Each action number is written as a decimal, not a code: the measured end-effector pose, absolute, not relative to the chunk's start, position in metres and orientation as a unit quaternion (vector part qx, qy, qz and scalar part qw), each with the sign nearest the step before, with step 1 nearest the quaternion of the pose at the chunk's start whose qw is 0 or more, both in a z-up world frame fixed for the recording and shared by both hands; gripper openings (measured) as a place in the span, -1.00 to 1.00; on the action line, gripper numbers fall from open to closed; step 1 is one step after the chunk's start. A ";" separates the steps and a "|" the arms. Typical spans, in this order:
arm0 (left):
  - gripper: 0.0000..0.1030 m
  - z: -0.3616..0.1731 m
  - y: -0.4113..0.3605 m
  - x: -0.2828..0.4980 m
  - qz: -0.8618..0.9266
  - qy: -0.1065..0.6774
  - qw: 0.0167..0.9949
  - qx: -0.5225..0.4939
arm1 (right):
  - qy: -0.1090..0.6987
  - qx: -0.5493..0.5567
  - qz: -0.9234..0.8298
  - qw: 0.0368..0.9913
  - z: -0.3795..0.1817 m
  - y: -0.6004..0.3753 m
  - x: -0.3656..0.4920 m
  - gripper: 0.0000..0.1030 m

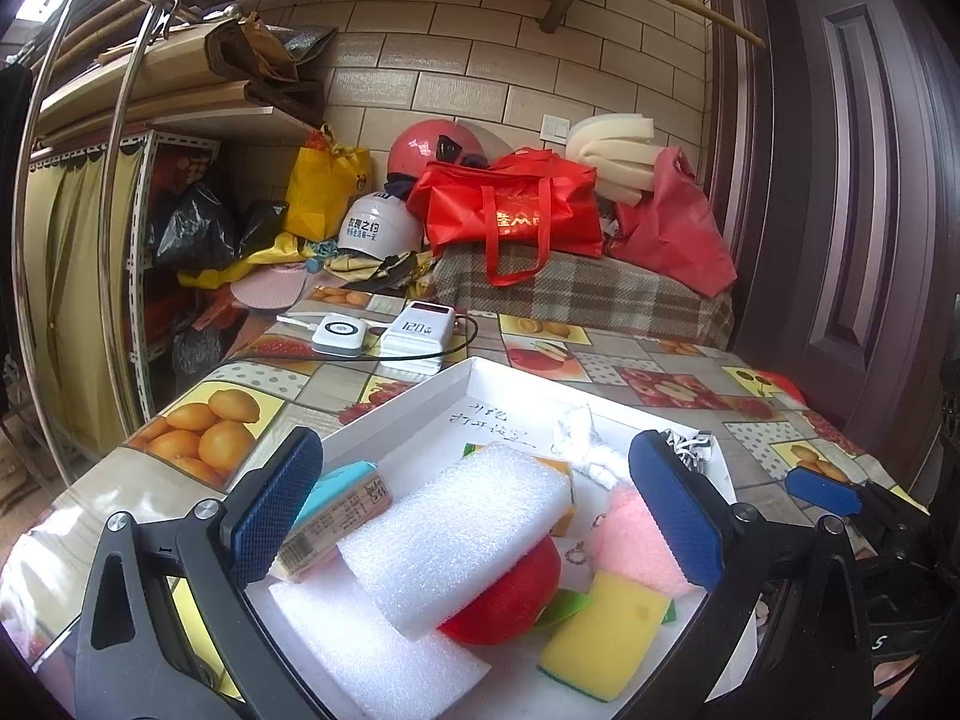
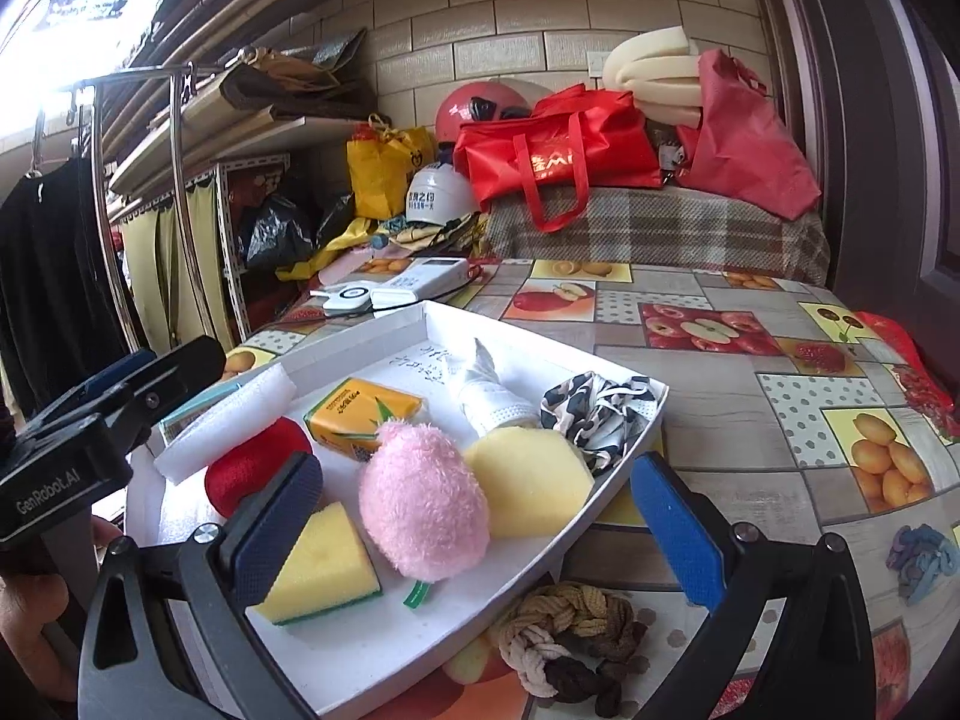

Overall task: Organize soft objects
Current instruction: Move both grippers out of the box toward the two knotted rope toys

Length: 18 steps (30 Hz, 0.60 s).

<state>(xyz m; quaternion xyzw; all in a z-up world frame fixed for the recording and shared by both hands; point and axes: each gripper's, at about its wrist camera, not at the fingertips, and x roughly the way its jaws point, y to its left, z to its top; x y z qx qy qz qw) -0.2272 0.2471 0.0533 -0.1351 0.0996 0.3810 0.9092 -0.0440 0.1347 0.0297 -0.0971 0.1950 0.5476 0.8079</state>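
Note:
A white tray (image 1: pixel 420 390) (image 2: pixel 600 516) on the fruit-print table holds soft things: a white foam block (image 1: pixel 456 534) (image 2: pixel 222 426) lying on a red ball (image 1: pixel 510 594) (image 2: pixel 252 468), a pink plush (image 2: pixel 420 504) (image 1: pixel 636 540), a yellow scrub sponge (image 2: pixel 324 564) (image 1: pixel 606 636), a round yellow sponge (image 2: pixel 528 480), an orange tissue pack (image 2: pixel 360 414), a white sock (image 2: pixel 486 396) and a black-and-white scrunchie (image 2: pixel 594 408). My left gripper (image 1: pixel 474 510) is open above the foam block. My right gripper (image 2: pixel 474 528) is open over the tray's near edge. A braided brown rope (image 2: pixel 570 636) lies on the table beside the tray.
Two white power banks (image 1: pixel 414 330) with a black cable lie behind the tray. A plaid-covered surface with red bags (image 1: pixel 516 210) and helmets stands at the back. A blue hair tie bundle (image 2: pixel 921 558) lies on the table at right. A metal clothes rack (image 2: pixel 180 192) stands left.

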 end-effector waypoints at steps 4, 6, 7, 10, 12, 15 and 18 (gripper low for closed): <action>1.00 0.054 0.240 -0.229 0.379 0.093 0.909 -0.145 | 0.201 -0.077 0.542 0.812 0.031 0.121 -0.037 0.99; 1.00 0.054 0.232 -0.230 0.361 0.086 0.914 -0.162 | 0.201 -0.068 0.539 0.815 0.031 0.114 -0.035 1.00; 1.00 0.053 0.228 -0.228 0.351 0.086 0.917 -0.168 | 0.202 -0.066 0.536 0.817 0.031 0.112 -0.033 1.00; 1.00 0.054 0.211 -0.215 0.325 0.097 0.927 -0.159 | 0.206 -0.061 0.530 0.820 0.031 0.102 -0.028 1.00; 1.00 0.056 0.199 -0.207 0.311 0.106 0.935 -0.136 | 0.208 -0.055 0.525 0.823 0.031 0.095 -0.024 1.00; 1.00 0.058 0.180 -0.197 0.297 0.114 0.943 -0.096 | 0.218 -0.035 0.516 0.827 0.030 0.086 -0.015 1.00; 1.00 0.059 0.175 -0.193 0.293 0.118 0.945 -0.083 | 0.235 -0.011 0.509 0.828 0.028 0.080 -0.004 1.00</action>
